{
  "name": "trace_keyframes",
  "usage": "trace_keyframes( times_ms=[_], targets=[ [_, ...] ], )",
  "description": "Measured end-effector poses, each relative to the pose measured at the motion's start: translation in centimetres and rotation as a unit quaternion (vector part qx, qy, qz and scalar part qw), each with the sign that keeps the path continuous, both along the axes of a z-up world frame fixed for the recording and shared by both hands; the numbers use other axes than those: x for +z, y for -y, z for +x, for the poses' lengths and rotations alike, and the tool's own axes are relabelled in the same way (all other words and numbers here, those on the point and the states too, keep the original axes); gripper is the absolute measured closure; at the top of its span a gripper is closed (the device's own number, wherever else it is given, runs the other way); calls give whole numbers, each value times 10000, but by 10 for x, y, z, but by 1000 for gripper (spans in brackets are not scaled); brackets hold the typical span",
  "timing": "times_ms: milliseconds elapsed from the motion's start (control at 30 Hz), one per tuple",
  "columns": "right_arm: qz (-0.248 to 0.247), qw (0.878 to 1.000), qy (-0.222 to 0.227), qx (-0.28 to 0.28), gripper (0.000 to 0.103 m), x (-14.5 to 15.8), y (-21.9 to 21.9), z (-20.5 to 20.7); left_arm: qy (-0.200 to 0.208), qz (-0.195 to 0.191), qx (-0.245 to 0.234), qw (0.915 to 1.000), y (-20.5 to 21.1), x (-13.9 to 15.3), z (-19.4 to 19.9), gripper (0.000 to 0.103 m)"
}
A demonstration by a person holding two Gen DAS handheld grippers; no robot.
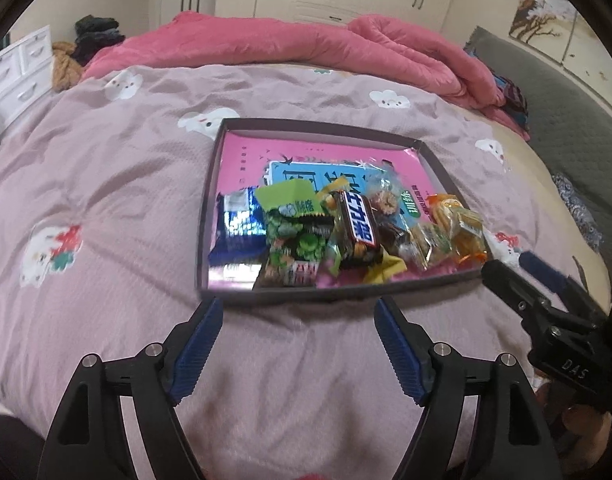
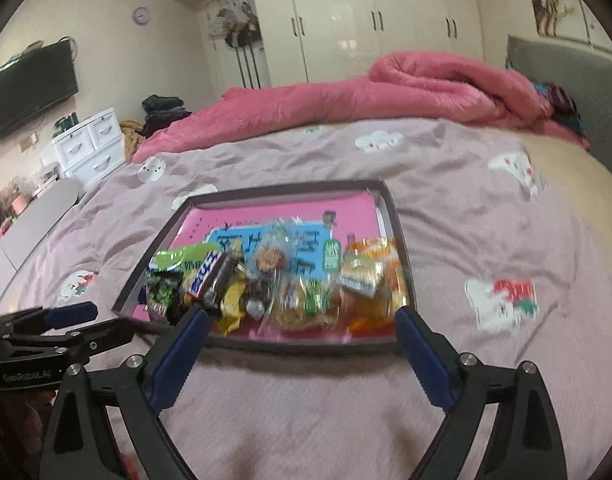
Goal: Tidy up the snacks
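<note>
Both tongs are released and hold nothing: the left tongs (image 1: pixel 296 312) hover over the mauve bedcover with cloud prints (image 1: pixel 118 200), just near of the shallow dark cardboard tray with a pink printed bottom (image 1: pixel 433 152), and the right tongs (image 2: pixel 302 320) hang over its near rim. All the wrapped snacks lie inside the tray in one loose heap along the near side, among them a brown chocolate bar (image 1: pixel 355 230), a blue foil packet (image 1: pixel 240 224) at the left and orange clear-wrapped pieces (image 1: pixel 461 228) at the right. I judge two risks. The bed is soft, so pressing on the rim can tilt the tray and spill snacks. Also the slippery wrappers overlap, so one pinch may drag a neighbour out.
</note>
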State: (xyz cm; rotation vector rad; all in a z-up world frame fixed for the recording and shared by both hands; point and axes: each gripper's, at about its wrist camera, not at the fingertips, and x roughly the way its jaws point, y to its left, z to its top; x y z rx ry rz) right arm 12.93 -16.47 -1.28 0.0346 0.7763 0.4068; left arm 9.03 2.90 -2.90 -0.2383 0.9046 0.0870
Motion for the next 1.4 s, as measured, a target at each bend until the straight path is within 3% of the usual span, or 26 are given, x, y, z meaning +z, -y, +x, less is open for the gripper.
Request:
trace_keyframes(
  times_ms=[267, 500, 1400],
  targets=[
    [-98, 9998, -181, -69, 6, -1, 5, -29, 74, 58, 172, 9998, 6, 3, -24, 23],
    [-179, 9998, 6, 11, 6, 6, 1, -48, 61, 23, 172, 9998, 8, 2, -33, 23],
    [-164, 9999, -29, 24, 6, 4, 0, -45, 44, 35, 183, 9998, 8, 1, -33, 23]
  ],
)
